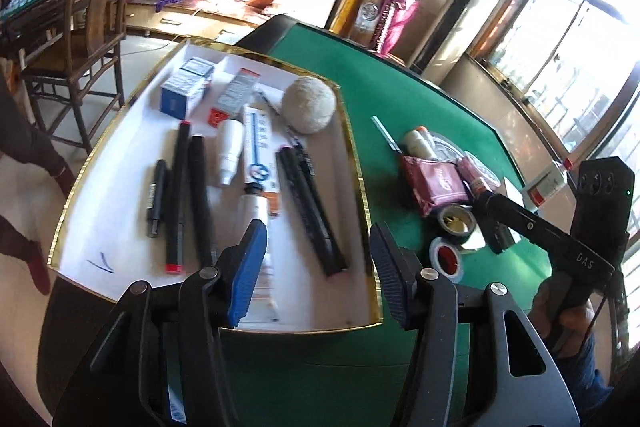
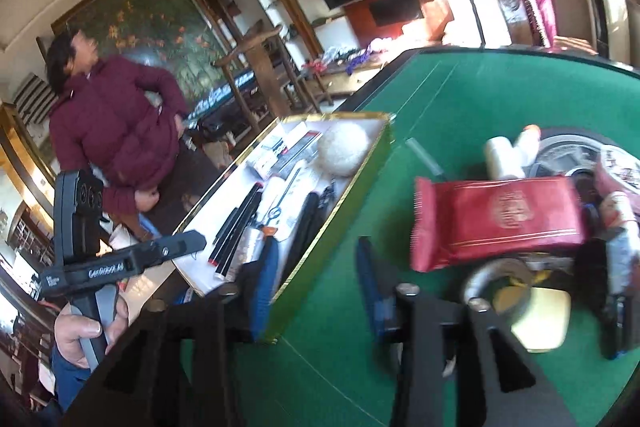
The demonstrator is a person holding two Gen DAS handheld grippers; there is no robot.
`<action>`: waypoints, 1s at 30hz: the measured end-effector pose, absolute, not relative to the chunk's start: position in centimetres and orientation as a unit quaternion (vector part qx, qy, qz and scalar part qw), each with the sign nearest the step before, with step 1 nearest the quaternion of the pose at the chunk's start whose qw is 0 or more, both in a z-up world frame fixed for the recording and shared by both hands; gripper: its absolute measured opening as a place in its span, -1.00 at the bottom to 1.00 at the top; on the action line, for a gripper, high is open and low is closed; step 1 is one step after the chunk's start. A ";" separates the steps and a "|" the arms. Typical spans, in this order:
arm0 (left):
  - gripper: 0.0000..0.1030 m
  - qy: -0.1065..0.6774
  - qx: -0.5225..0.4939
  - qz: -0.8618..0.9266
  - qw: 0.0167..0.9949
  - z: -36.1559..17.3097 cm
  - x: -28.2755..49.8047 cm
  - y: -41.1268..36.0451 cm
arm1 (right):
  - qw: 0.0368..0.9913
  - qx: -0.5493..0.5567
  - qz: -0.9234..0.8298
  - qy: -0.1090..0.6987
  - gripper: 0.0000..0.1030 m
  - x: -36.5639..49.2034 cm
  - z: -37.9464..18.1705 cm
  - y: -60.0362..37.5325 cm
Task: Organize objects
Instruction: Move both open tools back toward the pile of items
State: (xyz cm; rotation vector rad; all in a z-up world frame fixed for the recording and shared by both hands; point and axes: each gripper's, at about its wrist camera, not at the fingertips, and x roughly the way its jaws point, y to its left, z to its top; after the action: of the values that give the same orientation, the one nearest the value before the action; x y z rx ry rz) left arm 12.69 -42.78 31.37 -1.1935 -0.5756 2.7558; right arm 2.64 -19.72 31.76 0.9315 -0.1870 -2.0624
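With both the left gripper and right gripper half open and empty, nothing is held. A hasty reach could scatter the crowded pile around the red packet

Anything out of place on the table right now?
Yes. A jumbled pile remains on the green felt beside the tray: red packet, tape rolls, small bottle. Tray contents lie orderly.
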 end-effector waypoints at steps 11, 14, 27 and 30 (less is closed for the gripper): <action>0.14 -0.208 -0.395 0.891 0.082 31.2 12.5 -38.2 | 0.414 0.384 -0.821 -0.086 -0.07 2.2 31.7 -18.1; 0.14 -0.197 -0.402 0.888 0.105 30.9 12.3 -36.2 | 0.398 0.384 -0.830 -0.076 -0.06 2.3 31.7 -17.0; 0.26 -0.034 -0.468 0.868 0.163 25.6 9.0 -23.3 | 0.321 0.381 -0.863 -0.085 0.10 1.9 28.6 -6.0; 0.37 -0.024 -0.474 0.866 0.157 25.1 7.9 -22.5 | 0.331 0.386 -0.855 -0.100 0.10 1.9 28.6 -5.5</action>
State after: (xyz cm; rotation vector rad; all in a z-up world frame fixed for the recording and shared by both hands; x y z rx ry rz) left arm 7.86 -22.51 25.11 -1.3566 -0.0695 2.4791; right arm 1.87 -5.53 28.56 1.0102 -0.2602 -2.2352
